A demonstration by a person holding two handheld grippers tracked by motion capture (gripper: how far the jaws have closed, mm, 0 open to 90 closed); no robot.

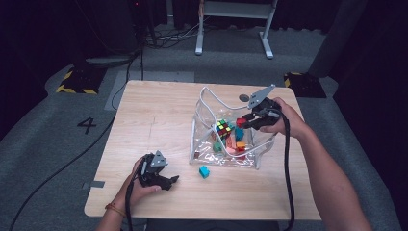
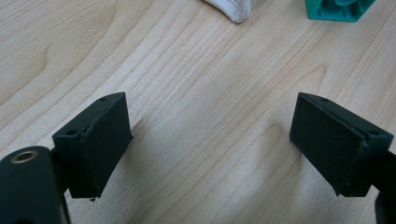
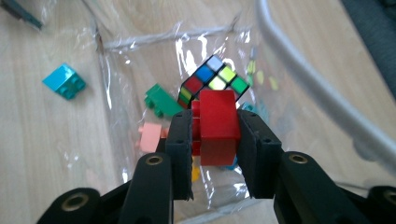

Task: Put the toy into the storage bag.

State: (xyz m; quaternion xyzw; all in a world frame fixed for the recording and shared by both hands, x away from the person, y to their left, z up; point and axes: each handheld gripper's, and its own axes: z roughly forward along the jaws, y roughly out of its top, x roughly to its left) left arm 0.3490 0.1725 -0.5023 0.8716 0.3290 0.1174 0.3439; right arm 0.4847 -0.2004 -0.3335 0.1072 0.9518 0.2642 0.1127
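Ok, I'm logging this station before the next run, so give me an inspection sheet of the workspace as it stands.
Surface: wooden table, bare on its left half.
Job's things: red block held above the clear plastic bag; the bag holds a puzzle cube and assorted coloured blocks; one teal block lies on the table in front of the bag.
Clutter: nothing seen.
Grippers: right gripper shut on the red block; left gripper open, empty, low over the table.
Cables: one black cable trails from each gripper; more lie on the floor.
Surroundings: grey floor, hazard-striped blocks, a white frame's legs behind.

Wooden table (image 1: pixel 159 115) (clear bag (image 1: pixel 204 144), teal brick (image 1: pixel 204 171))
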